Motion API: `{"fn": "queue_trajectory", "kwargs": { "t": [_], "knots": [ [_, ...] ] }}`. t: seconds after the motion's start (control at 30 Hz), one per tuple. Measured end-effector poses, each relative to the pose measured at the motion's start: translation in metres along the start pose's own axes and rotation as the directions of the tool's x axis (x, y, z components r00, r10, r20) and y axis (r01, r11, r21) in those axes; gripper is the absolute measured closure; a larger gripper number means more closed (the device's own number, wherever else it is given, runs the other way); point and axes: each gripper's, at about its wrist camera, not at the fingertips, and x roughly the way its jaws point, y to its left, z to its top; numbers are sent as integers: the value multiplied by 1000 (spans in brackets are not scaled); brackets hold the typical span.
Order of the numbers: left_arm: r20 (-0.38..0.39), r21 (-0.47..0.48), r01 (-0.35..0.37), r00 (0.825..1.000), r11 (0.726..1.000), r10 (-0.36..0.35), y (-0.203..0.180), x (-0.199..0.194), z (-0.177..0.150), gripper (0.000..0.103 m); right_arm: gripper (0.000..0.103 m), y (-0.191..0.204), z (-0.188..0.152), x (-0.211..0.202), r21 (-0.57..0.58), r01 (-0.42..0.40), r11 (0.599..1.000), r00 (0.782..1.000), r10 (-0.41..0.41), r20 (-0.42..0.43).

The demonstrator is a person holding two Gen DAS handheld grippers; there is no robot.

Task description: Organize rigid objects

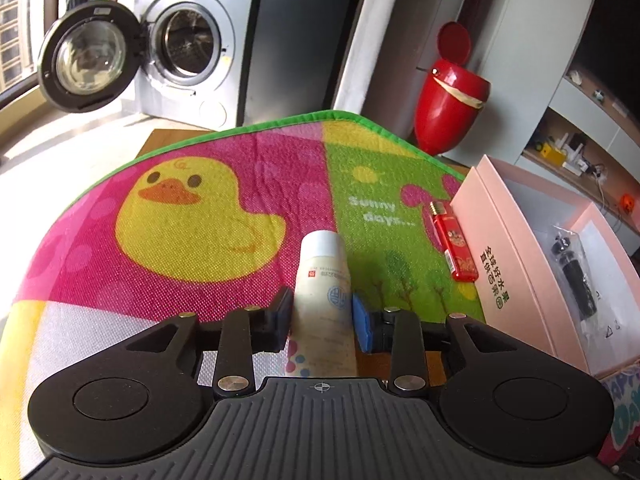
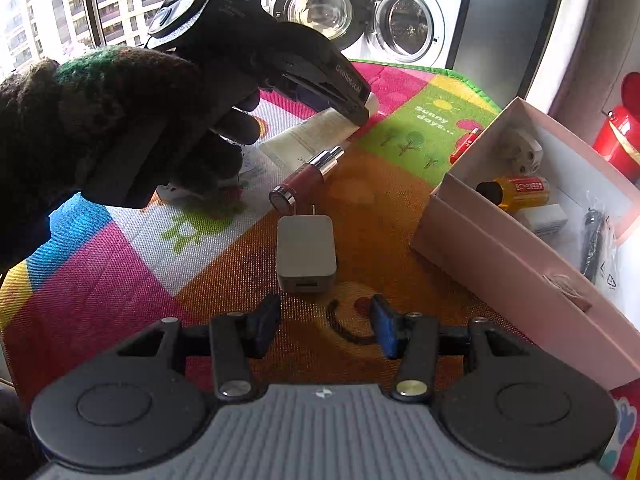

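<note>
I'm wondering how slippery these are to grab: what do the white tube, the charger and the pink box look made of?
White tube: likely soft matte plastic, with its flat end creased. Charger: hard plastic, smooth grey satin shell with metal prongs. Pink box: cardboard by its look, with matte, thin folded walls.

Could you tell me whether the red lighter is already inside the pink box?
No, the red lighter lies on the mat just outside the pink box, beside its wall.

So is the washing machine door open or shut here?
Open. The washing machine door is swung out to the left, leaving the drum exposed; the right wrist view shows the same.
</note>
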Motion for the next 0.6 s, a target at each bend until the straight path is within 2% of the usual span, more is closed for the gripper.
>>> {"fn": "queue_trajectory", "kwargs": {
  "t": [0.07,0.13,0.2,0.27,0.33,0.37,0.47,0.6],
  "knots": [
    [4,27,-11,1000,1000,10,-4,-3,-4,70,54,-10,15,-13,16,10,1000,999,-11,44],
    [-7,-1,21,1000,1000,-21,-4,-9,-10,73,55,-27,42,-22,57,27,998,996,-32,85],
    [-12,-31,54,998,998,-54,-5,-18,-19,73,57,-49,77,-20,108,42,993,994,-52,91],
    [-8,-30,70,997,997,-71,-8,-30,-31,73,68,-71,110,-6,157,54,986,997,-62,42],
    [8,-21,85,996,996,-84,-12,-41,-46,74,91,-93,146,22,194,111,975,994,-106,-36],
    [14,-18,100,995,995,-100,-13,-46,-54,74,93,-100,160,36,184,148,972,988,-137,-71],
    [50,1,131,990,991,-131,-16,-57,-69,74,95,-116,189,88,145,276,950,951,-248,-186],
    [76,11,155,985,988,-156,-17,-61,-76,74,101,-118,202,156,0,439,898,859,-420,-292]
  ]
}}
